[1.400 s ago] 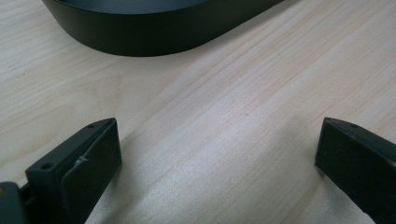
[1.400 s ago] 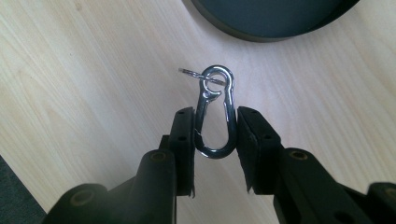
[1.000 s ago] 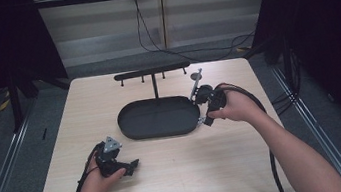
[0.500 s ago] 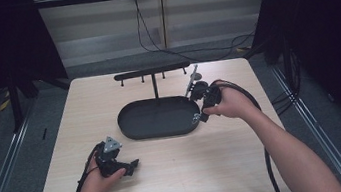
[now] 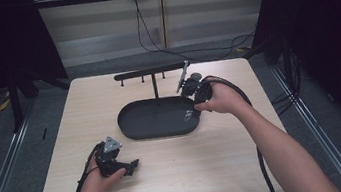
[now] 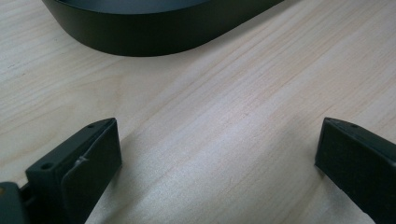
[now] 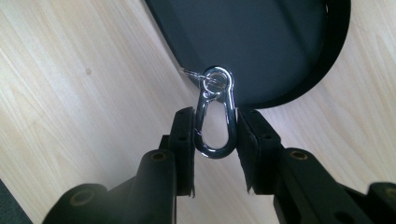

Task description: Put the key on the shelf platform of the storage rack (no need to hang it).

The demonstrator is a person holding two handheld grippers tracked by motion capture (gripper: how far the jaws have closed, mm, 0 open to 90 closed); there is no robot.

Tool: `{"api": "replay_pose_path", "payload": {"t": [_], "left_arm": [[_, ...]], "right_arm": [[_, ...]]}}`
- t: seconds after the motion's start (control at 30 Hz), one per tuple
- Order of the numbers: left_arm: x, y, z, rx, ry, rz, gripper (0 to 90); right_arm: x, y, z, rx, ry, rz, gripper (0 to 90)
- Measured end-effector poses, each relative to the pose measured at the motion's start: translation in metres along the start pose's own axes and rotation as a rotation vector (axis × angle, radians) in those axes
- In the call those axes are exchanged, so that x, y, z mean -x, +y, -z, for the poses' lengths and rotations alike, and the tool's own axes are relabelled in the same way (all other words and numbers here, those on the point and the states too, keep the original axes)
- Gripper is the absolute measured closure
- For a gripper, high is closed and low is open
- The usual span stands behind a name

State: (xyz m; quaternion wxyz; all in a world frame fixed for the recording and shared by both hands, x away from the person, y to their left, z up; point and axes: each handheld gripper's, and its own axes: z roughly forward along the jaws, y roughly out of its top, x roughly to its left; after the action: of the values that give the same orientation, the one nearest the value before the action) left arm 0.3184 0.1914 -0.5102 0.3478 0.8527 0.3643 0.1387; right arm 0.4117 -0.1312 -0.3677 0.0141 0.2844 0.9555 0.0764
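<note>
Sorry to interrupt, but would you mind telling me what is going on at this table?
A person is working with a gripper in each hand. The right gripper is shut on a shiny metal snap hook with a small ring at its far end, held over the edge of the black oval tray. The left gripper rests open on the wooden table, nothing between its jaws. A black hanging rack stands behind the tray.
</note>
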Motion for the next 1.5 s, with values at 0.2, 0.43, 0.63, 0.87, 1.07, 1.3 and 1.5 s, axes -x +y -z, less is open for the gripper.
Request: {"api": "replay_pose_path", "payload": {"t": [0.2,0.43,0.63,0.87,1.07,1.3,1.5], "left_arm": [[0.0,0.0,0.0,0.0,0.0,0.0,0.0],[0.0,0.0,0.0,0.0,0.0,0.0,0.0],[0.0,0.0,0.0,0.0,-0.001,0.001,0.0],[0.0,0.0,0.0,0.0,0.002,-0.001,0.0],[0.0,0.0,0.0,-0.001,0.001,0.0,0.0],[0.0,0.0,0.0,-0.001,0.001,0.0,0.0],[0.0,0.0,0.0,-0.001,0.0,0.0,0.0]], "right_arm": [[0.002,0.008,-0.001,-0.001,-0.01,0.005,68.7],[0.002,0.014,-0.004,-0.011,-0.016,0.013,68.7],[0.001,0.024,-0.005,-0.01,-0.017,0.024,68.8],[-0.002,0.034,-0.009,-0.009,-0.029,0.045,68.7],[-0.004,0.041,-0.014,-0.014,-0.029,0.059,68.7],[-0.004,0.045,-0.019,-0.014,-0.034,0.066,68.7],[-0.003,0.047,-0.024,-0.003,-0.031,0.069,68.7]]}}
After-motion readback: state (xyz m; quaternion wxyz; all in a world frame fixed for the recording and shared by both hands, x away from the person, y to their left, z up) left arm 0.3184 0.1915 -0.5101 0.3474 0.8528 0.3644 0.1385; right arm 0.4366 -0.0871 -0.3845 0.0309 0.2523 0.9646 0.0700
